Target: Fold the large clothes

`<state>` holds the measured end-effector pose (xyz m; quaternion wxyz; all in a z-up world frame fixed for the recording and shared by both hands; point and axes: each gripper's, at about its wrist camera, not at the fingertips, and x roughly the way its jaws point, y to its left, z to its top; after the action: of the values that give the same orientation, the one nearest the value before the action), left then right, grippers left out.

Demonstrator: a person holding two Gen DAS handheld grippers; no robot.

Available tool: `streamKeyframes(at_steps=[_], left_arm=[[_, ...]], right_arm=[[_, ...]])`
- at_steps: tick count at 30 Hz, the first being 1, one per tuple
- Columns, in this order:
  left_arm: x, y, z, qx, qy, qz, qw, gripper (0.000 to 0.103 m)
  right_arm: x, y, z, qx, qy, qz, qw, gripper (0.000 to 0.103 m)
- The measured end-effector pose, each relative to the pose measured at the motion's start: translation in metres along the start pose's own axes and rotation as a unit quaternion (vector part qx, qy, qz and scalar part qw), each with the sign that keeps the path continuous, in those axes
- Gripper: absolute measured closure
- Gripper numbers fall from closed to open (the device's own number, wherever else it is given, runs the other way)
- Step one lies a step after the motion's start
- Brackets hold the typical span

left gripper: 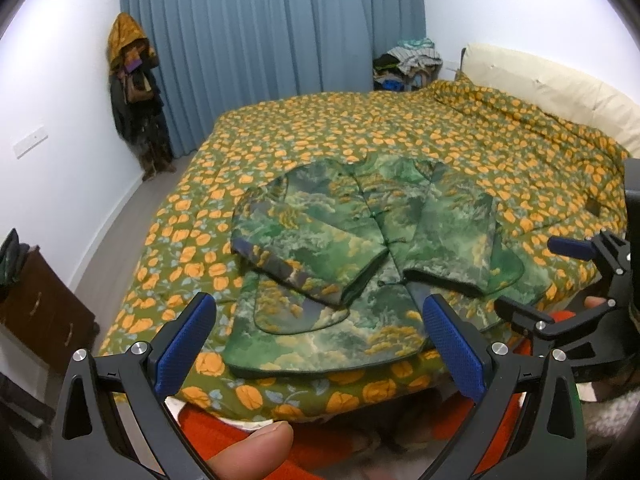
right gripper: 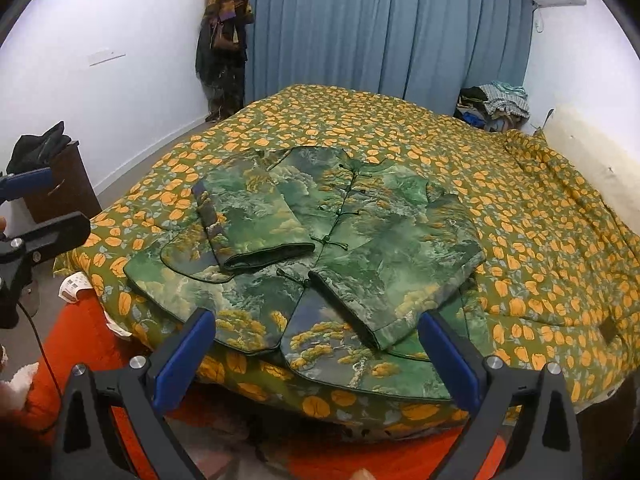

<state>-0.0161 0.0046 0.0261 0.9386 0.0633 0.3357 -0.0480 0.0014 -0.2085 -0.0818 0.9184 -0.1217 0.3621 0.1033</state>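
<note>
- Left gripper (left gripper: 316,344): jaws spread wide, nothing between the 2 blue pads. It hangs above the near edge of the bed, clear of the cloth. A thumb (left gripper: 256,452) shows at the bottom of the left wrist view, behind the jaws.
- Right gripper (right gripper: 316,350): jaws likewise wide apart and empty, held over the same near edge. In the left wrist view it appears off to the right, its blue-padded fingers apart.
- Jacket (left gripper: 360,248): green, landscape-printed, with knot buttons down the front. It lies flat on the bedspread directly ahead of both grippers, hem toward them, collar away.
- Left sleeve (left gripper: 304,248): folded inward across the jacket front, its cuff pointing toward the grippers, ahead of the left gripper.
- Right sleeve (right gripper: 384,276): also folded inward across the front, its cuff lying just ahead of the right gripper and partly hidden behind that gripper's right finger.
- Hem: reaches the near edge of the bed, just ahead of both sets of fingertips; no contact seen.
- Bedspread (left gripper: 400,132): olive with orange flowers, under the whole jacket and running well beyond it.
- Beyond the bed: blue curtains (left gripper: 260,60); hanging clothes (left gripper: 136,92) in the far-left corner; a heap of laundry (left gripper: 408,64) to the far right.
- Cream headboard (left gripper: 552,88): far right of the left gripper.
- Orange floor covering (right gripper: 80,332): below the grippers, at the foot of the bed.
</note>
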Motion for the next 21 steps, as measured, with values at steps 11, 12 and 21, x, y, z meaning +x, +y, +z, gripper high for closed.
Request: streamKeyframes(at_steps=[11,12,21], left_arm=[[-0.0013,-0.0042,0.0011,0.005,0.002,-0.001,1.0000,0.000],[-0.0009,-0.0041,0.0005,0.005,0.003,-0.001,1.0000,0.000],[0.0009,-0.0027,-0.0010,0.002,0.008,0.001,1.0000,0.000]], right_arm=[[0.0021,-0.0057,0.0019,-0.006,0.005,-0.018,1.000,0.000],[0.0027,-0.0061,0.0018,-0.006,0.006,-0.018,1.000,0.000],[0.0064,-0.0038,-0.0014,-0.010,0.015,-0.009,1.000,0.000]])
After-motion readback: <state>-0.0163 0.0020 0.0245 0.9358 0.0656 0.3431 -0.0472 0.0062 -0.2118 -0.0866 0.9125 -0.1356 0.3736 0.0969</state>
